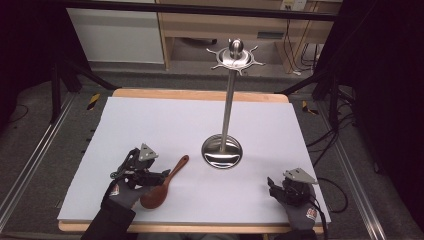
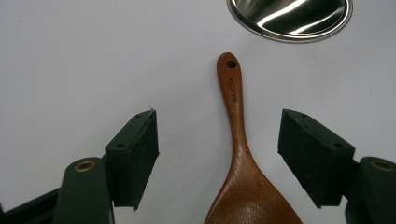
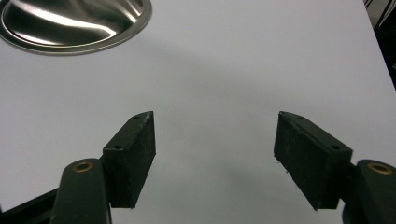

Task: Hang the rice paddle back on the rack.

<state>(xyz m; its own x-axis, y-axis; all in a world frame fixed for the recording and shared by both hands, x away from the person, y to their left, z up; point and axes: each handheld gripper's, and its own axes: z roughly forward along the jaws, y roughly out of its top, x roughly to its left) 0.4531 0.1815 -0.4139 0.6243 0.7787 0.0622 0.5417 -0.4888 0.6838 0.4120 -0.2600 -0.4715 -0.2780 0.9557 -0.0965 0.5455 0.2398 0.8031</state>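
Nearest the camera, the person's gloved hands come in over the near edge of the white-covered bench point(image 1: 150, 115), one gripper in each. The left gripper point(image 1: 150, 176) sits at the near left with its fingers point(image 2: 133, 156) spread wide, and the brown wooden spoon point(image 2: 238, 154) lies flat on the bench between them. Its bowl points toward the person and its handle, with a hanging hole at the tip, points away toward the stand. The fingers straddle the neck of the spoon without touching it, which looks like a line-up for closing on the narrow part, where the grip would be surest.

The right gripper point(image 1: 282, 189) rests at the near right, well apart from the spoon, its fingers point(image 3: 130, 158) also wide with bare bench between them; it seems to be waiting.

Just beyond the spoon handle stands the polished steel utensil stand point(image 1: 227, 100), a round base, a tall upright pole and a ring of hooks on top. Nothing lies between spoon and stand, though the base sits near the handle tip.
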